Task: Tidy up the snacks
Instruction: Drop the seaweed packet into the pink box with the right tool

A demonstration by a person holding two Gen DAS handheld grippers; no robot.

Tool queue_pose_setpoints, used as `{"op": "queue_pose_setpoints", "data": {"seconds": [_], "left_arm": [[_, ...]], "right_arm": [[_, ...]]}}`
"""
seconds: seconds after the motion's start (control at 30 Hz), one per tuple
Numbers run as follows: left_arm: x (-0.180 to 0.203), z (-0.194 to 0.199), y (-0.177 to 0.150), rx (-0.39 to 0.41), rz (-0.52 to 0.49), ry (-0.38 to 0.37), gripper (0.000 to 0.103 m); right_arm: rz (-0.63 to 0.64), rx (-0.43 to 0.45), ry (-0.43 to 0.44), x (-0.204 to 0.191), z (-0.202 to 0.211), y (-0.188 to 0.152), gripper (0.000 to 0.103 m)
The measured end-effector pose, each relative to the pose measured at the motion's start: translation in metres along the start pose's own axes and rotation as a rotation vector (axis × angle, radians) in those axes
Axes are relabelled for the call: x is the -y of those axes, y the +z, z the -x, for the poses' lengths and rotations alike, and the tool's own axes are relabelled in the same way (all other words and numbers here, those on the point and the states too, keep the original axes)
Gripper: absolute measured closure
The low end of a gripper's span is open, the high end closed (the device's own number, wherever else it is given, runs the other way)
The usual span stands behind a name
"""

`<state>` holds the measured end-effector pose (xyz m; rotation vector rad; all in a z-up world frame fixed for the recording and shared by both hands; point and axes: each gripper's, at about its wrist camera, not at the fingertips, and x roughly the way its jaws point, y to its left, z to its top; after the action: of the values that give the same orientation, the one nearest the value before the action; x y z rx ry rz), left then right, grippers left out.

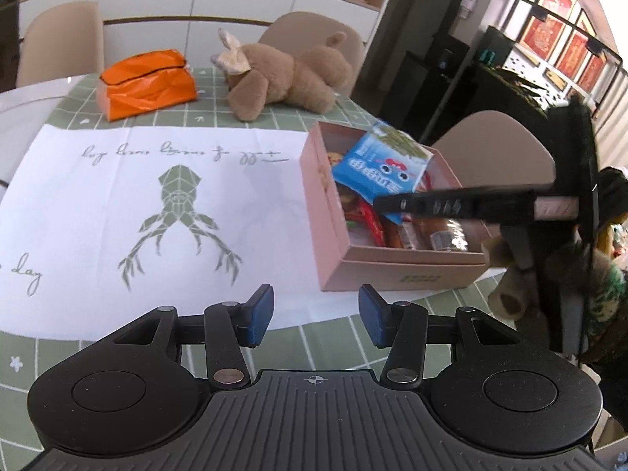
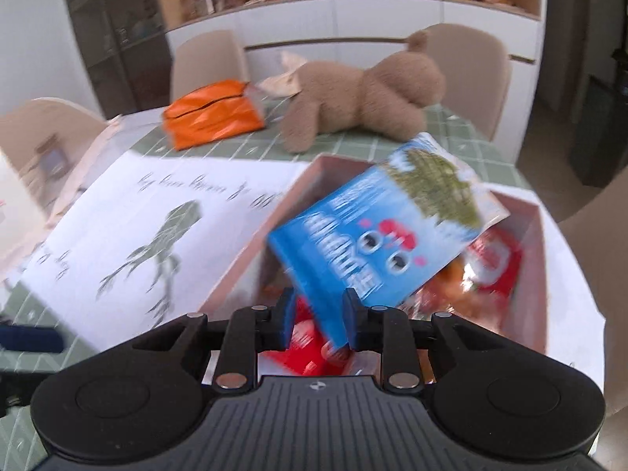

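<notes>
Your right gripper (image 2: 318, 324) has its jaws clamped on the near corner of the blue snack packet (image 2: 376, 235), which tilts up and away from you over the pink box (image 2: 533, 274). In the left wrist view the same packet (image 1: 378, 168) hangs above the box (image 1: 392, 271) with your right gripper's fingers (image 1: 431, 204) reaching in from the right. Under it the box holds more snacks: red wrappers (image 2: 310, 345) close to the jaws and an orange-and-red pack (image 2: 486, 271) on the right (the picture is blurred, so the labels cannot be read).

Your left gripper (image 1: 316, 316) has its jaws apart with nothing between them, above the worktop (image 1: 341, 337) and its green checked cloth, just near of the box. To the left lies a white sheet with a squid drawing (image 1: 157, 212). On the far side sit an orange bag (image 1: 149, 82) and a brown plush toy (image 1: 290, 78), which lies on its side.
</notes>
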<state>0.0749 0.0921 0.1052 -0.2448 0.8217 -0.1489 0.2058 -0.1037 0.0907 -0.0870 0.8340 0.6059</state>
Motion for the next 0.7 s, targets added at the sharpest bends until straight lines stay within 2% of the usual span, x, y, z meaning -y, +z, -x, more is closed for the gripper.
{"op": "queue_pose_setpoints", "data": {"seconds": [0.07, 0.13, 0.17, 0.23, 0.33, 0.47, 0.57, 0.63, 0.7], "left_arm": [[0.005, -0.005, 0.007, 0.005, -0.01, -0.01, 0.051], [0.012, -0.017, 0.022, 0.023, -0.029, -0.018, 0.051], [0.017, -0.024, 0.032, 0.042, -0.049, -0.034, 0.051], [0.026, -0.04, 0.052, 0.076, -0.085, -0.081, 0.051], [0.03, -0.079, 0.084, 0.079, -0.087, -0.154, 0.05], [0.025, -0.132, 0.11, 0.052, -0.082, -0.137, 0.051], [0.022, -0.158, 0.115, 0.006, -0.101, -0.154, 0.051], [0.023, -0.166, 0.113, -0.011, -0.139, -0.197, 0.054], [0.027, -0.168, 0.109, -0.041, -0.16, -0.242, 0.054]], "right_arm": [[-0.059, 0.042, -0.002, 0.009, 0.01, 0.005, 0.069], [-0.106, 0.117, -0.084, 0.02, 0.019, 0.009, 0.033], [-0.116, 0.157, -0.146, 0.024, 0.023, 0.009, 0.032], [-0.13, 0.193, -0.206, 0.034, 0.03, 0.007, 0.032], [-0.193, 0.198, -0.2, 0.056, 0.033, 0.004, 0.032], [-0.3, 0.178, -0.14, 0.084, 0.023, 0.006, 0.032], [-0.314, 0.201, -0.111, 0.092, 0.015, 0.013, 0.034], [-0.311, 0.214, -0.09, 0.094, 0.005, 0.021, 0.05], [-0.319, 0.2, -0.069, 0.094, -0.01, 0.029, 0.058]]}}
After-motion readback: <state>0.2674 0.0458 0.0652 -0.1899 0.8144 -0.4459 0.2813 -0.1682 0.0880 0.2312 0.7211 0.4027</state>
